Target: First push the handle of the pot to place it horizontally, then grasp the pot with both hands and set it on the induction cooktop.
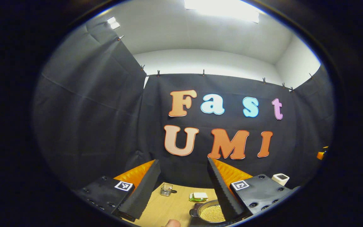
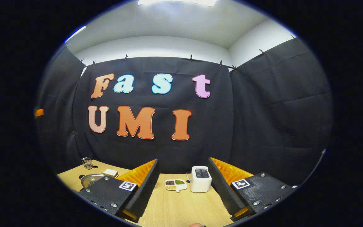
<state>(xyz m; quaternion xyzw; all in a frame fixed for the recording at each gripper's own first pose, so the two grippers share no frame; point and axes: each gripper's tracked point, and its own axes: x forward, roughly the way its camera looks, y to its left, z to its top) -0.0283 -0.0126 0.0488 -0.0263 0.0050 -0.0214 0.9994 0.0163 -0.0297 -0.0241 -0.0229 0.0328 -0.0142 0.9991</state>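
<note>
A metal pot (image 1: 211,213) holding yellowish grains sits low in the left gripper view, partly behind my left gripper's right-hand finger; a dark stub (image 1: 193,210) shows on its left side. My left gripper (image 1: 183,162) is raised above the table, open, with nothing between its fingers. In the right gripper view the pot's shiny rim (image 2: 90,179) peeks out at the far left behind a finger. My right gripper (image 2: 183,160) is also open and holds nothing, high above the wooden table (image 2: 181,208).
A white toaster (image 2: 200,179) and a divided dish (image 2: 175,184) of grains stand ahead of the right gripper. A glass jar (image 1: 166,189) and a plate with a sandwich (image 1: 198,197) lie beyond the pot. A fingertip (image 1: 172,223) shows at the bottom edge.
</note>
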